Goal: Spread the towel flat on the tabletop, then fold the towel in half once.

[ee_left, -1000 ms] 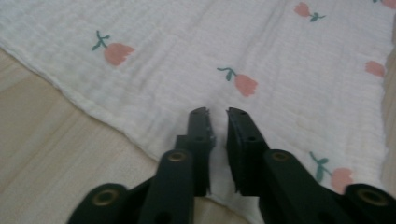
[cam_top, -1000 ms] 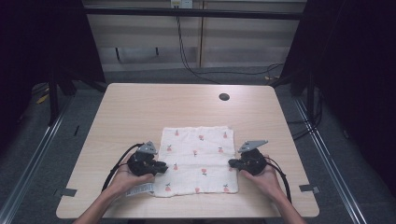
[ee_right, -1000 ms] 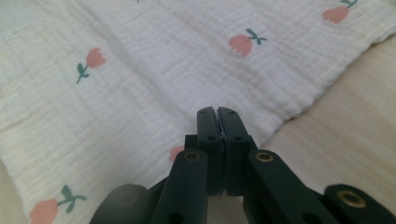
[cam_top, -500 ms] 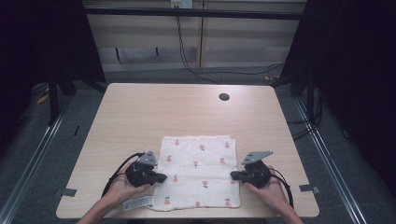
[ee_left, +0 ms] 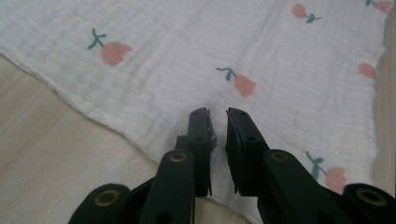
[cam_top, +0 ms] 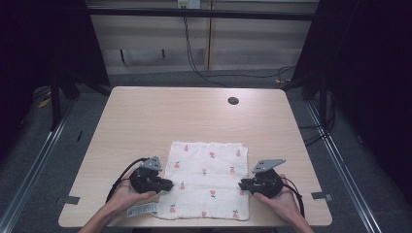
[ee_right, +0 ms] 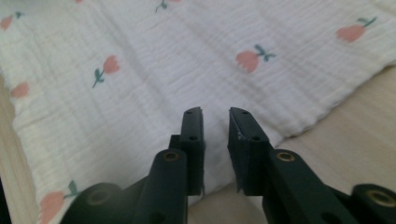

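Cloth (cam_top: 206, 178), white with a tulip print, lies flat and folded near the table's (cam_top: 194, 116) front edge, pulled closer to the person than a second ago. Left gripper (cam_top: 167, 184) and right gripper (cam_top: 241, 184) sit at its side edges; both jaws have just been opening, now slightly apart, apparently gripping nothing. Fold looks released; next step likely another fold.

left tongs (cam_top: 167, 184): just parted, apparently empty | right tongs (cam_top: 241, 184): just parted, empty
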A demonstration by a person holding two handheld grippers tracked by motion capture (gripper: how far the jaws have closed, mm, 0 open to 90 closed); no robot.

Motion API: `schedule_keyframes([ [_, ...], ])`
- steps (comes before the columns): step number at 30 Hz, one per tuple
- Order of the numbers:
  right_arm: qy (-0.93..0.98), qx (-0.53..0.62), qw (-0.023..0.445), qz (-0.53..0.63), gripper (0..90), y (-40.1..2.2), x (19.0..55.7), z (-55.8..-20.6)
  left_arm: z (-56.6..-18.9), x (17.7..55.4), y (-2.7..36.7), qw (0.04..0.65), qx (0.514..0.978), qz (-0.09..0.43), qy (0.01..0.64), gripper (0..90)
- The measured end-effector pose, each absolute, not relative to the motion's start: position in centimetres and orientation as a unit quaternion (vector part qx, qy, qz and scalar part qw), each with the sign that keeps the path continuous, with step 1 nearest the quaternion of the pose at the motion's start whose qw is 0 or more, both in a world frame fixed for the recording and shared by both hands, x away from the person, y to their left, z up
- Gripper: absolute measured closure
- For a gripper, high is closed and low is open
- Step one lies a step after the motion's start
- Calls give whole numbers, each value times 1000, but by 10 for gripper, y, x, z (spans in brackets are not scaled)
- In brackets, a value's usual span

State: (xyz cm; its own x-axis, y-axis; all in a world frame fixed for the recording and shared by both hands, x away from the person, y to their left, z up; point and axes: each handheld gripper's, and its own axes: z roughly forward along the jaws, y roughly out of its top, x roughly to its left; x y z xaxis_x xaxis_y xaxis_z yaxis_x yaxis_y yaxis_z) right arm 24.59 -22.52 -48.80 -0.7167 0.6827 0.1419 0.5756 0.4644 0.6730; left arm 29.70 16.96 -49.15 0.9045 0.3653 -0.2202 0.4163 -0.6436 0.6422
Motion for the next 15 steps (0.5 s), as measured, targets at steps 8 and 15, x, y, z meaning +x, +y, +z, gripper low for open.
schedule_keyframes([
  [8, 819, 396, 115, 398, 729, -245, 272, -472, -486, 310, 170, 385, 891, -34, 238, 700],
  [15, 811, 421, 133, 384, 731, -255, 307, -475, -486, 330, 180, 399, 870, -35, 288, 617],
])
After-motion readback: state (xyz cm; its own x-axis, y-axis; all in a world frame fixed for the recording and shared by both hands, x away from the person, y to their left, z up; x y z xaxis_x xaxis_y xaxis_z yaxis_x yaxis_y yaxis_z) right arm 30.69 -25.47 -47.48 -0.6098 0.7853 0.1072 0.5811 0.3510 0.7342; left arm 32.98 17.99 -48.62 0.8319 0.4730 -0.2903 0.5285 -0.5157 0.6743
